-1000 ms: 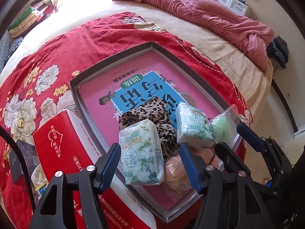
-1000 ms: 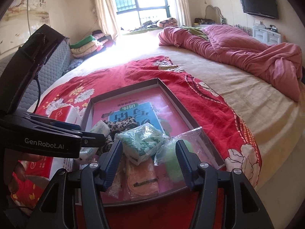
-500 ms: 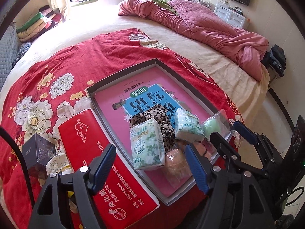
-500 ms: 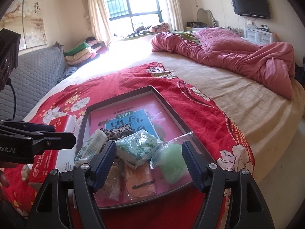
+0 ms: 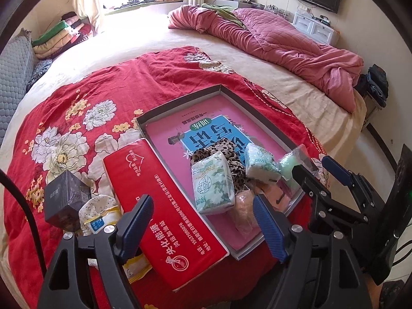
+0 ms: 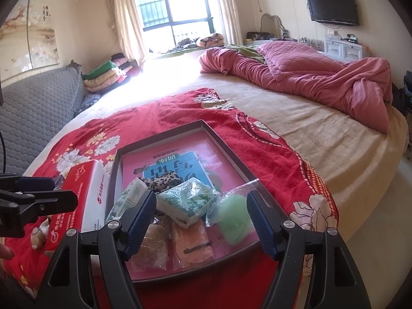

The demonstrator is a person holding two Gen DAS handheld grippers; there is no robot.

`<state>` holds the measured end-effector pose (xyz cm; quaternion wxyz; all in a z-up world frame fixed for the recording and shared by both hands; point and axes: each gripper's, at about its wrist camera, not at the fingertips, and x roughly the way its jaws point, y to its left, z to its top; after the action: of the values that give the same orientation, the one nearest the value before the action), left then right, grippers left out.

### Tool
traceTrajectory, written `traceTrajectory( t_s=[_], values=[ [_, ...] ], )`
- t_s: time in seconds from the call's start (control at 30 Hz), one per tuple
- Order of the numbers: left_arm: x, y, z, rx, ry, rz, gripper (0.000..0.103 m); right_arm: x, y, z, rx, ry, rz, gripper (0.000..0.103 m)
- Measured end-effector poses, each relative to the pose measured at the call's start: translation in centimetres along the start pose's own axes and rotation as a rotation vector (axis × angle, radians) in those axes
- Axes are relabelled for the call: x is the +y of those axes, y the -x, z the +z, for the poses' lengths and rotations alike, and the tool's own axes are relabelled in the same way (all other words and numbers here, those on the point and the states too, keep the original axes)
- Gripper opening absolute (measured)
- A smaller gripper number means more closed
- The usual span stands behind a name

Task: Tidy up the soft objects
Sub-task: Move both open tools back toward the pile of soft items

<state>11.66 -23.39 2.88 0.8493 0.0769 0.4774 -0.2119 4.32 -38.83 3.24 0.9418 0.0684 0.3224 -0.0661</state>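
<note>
Red floral quilt (image 5: 108,90) over the bed carries a shallow grey-rimmed cardboard tray (image 6: 226,152) with a pink book cover lining its floor; a long red tissue box (image 5: 159,206) lies just beside its left wall. Bunched at the tray's near end: leopard-print cloth (image 5: 219,149), two green-and-white tissue packs (image 5: 212,182) (image 6: 188,200), bagged green sponge (image 6: 231,216), two bagged orange pads (image 6: 190,242). Left gripper (image 5: 203,226) and right gripper (image 6: 200,221) hang over the near edge, both spread wide, empty.

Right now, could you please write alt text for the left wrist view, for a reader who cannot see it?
The open left gripper hovers over a shallow tray on a red floral bedspread, holding tissue packs, a leopard-print cloth and bagged soft items. A red tissue box lies beside the tray; the right gripper is open nearby.
</note>
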Motion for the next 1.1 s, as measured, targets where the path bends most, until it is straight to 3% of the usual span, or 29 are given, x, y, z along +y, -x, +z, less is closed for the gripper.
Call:
traceTrajectory(
  t_s=[0.73, 1.1],
  values=[
    [3.5, 3.3, -3.5, -0.045, 0.044, 0.037, 0.079, 5.4, 3.5, 1.2, -0.05, 0.11, 0.028, 0.075],
    [7.2, 5.5, -5.2, -0.073, 0.113, 0.048, 0.079, 8.8, 5.9, 2.2, -0.064, 0.11, 0.094, 0.079]
  ],
)
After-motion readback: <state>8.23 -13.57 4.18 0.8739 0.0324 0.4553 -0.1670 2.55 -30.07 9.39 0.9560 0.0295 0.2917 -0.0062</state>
